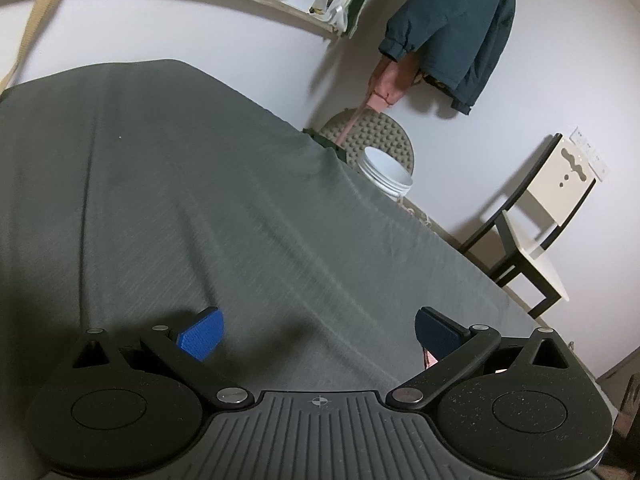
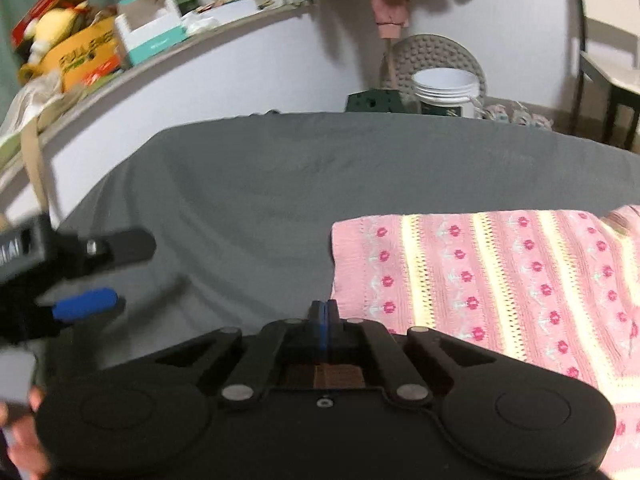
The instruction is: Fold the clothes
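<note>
On the grey bed (image 2: 280,184), I'd reopen my clenched, empty right hand-held gripper (image 2: 325,322), left hand-held gripper (image 1: 318,334) released, and pinch the pink knit (image 2: 480,280) squarely at its edge.

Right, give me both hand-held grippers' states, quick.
Left hand-held gripper: open, holding nothing, over the grey sheet.
Right hand-held gripper: shut, pads together, nothing visibly between them, beside the pink knit garment.

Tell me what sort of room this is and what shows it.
Probably a lived-in bedroom. A bed under a grey sheet holds a pink knitted garment, a teal jacket hangs on the wall, and a cluttered shelf runs along the wall beside the bed.
</note>
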